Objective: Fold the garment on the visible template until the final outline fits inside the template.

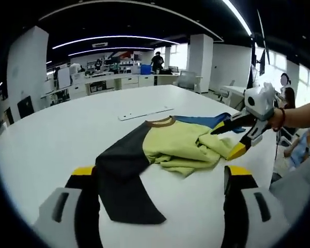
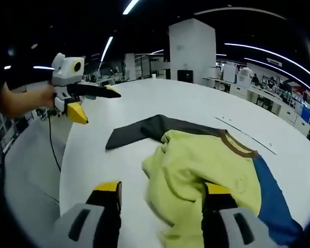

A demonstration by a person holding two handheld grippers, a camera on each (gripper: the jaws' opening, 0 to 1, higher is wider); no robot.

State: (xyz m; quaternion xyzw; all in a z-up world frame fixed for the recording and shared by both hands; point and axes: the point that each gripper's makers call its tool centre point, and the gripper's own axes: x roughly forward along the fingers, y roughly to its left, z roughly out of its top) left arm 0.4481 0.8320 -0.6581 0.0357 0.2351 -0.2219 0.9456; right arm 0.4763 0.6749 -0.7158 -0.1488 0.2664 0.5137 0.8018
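The garment [image 1: 165,150] lies rumpled mid-counter [image 1: 67,134]: yellow body bunched, dark sleeve [image 1: 125,191] stretched toward the left claw [image 1: 160,178], blue sleeve [image 2: 271,199] trailing off the far side. The left claw hangs open just above that dark sleeve, jaws straddling it, likely lining up a fold inward. The right claw [image 2: 160,192] is open too, one jaw over the yellow heap, nothing pinched yet. A pale strip [image 1: 144,113], perhaps a template edge, lies beyond the collar. Desks, pillars and people sit well back; nothing blocks the fold.
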